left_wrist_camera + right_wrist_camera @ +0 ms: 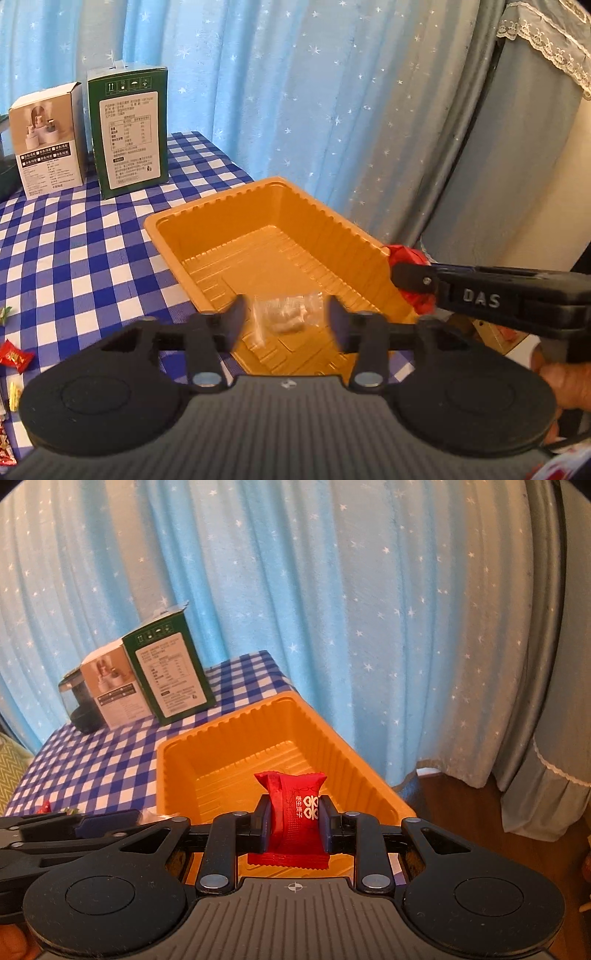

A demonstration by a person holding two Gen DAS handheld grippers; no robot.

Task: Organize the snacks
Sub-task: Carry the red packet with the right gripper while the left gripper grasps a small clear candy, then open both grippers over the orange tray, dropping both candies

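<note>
An orange plastic tray (221,221) sits on the blue checked tablecloth; it also shows in the right wrist view (173,764). My left gripper (286,319) is open over the tray's near end. A clear-wrapped candy (286,315) is between its fingers, blurred, apart from both pads. My right gripper (294,825) is shut on a red wrapped candy (295,812) and holds it above the tray's near right edge. In the left wrist view the right gripper (406,277) comes in from the right with the red candy (406,254) at the tray's right corner.
A white box (48,140) and a green box (129,133) stand at the table's back left. Several loose candies (14,358) lie on the cloth at the left edge. A blue star curtain hangs behind. The table's edge runs just right of the tray.
</note>
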